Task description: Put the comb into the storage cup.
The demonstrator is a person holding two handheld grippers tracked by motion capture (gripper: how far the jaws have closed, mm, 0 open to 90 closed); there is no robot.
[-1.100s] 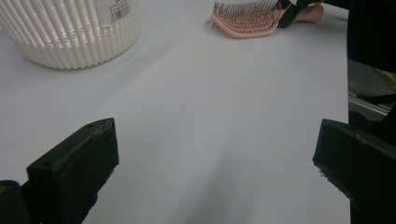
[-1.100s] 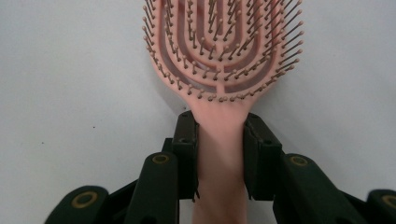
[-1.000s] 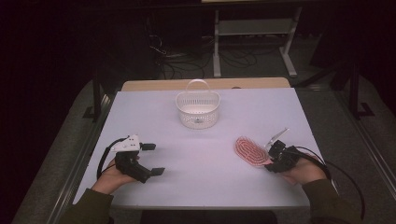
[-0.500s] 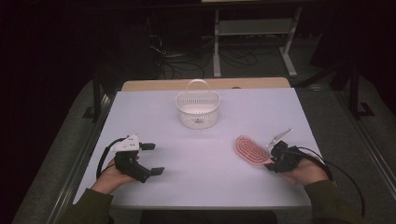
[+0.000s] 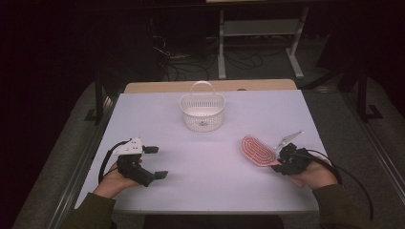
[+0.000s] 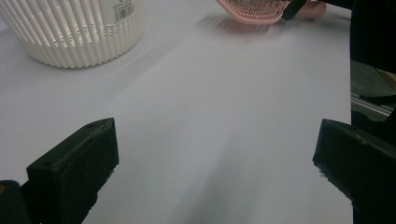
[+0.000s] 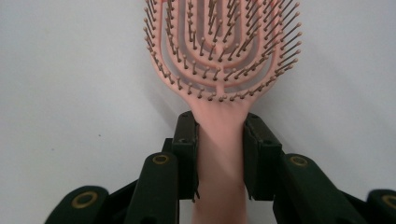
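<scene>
At the lower right of the high view, the right gripper (image 5: 279, 162) was clenched on the handle of the pink hairbrush (image 5: 257, 150), bristles up, its head just over the bench (image 5: 210, 191), likely for carrying. At lower left, the left gripper (image 5: 154, 162) rested released and idle. Farther off, at upper centre, stood the white slatted basket (image 5: 202, 112); its barcode label was too blurred to read.

Only the basket (image 5: 202, 112) interrupts the table (image 5: 200, 186).
</scene>
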